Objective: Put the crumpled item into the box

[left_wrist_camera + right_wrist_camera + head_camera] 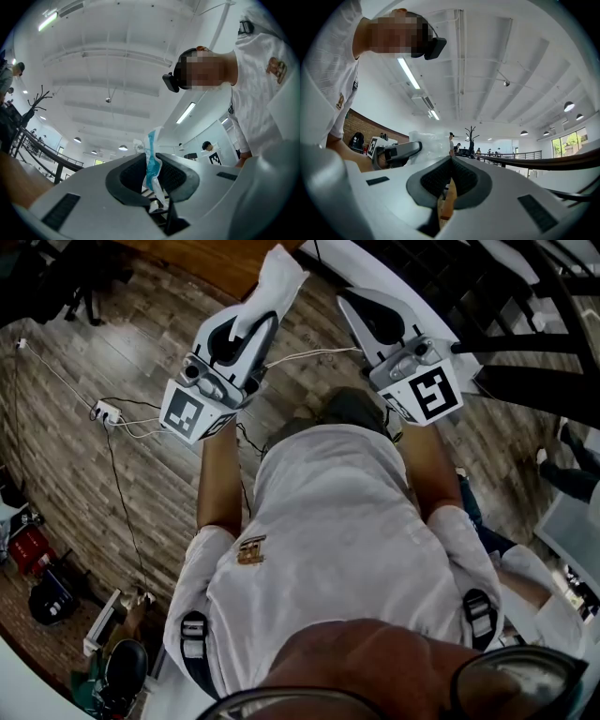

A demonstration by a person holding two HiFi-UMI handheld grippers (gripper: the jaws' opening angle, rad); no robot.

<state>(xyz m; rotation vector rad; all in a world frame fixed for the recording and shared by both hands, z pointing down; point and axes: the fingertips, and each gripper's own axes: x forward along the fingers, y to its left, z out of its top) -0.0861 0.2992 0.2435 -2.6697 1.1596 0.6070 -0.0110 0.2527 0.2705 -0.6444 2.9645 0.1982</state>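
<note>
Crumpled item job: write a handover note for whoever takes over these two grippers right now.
Left gripper: fingers shut on the crumpled item, white and blue, held raised in front of the person.
Right gripper: fingers together, nothing between them.
The box shows in no view.
Done: item picked up.
Left to do: find the box, bring the item over it, release.

Standing here, I can't read a word or number anywhere. The left marker cube (pixel 195 413) at eleven o'clock and the right marker cube (pixel 431 392) at one o'clock show only black-and-white square code patterns. The shirt emblem (pixel 250 549) is too blurred to read.
</note>
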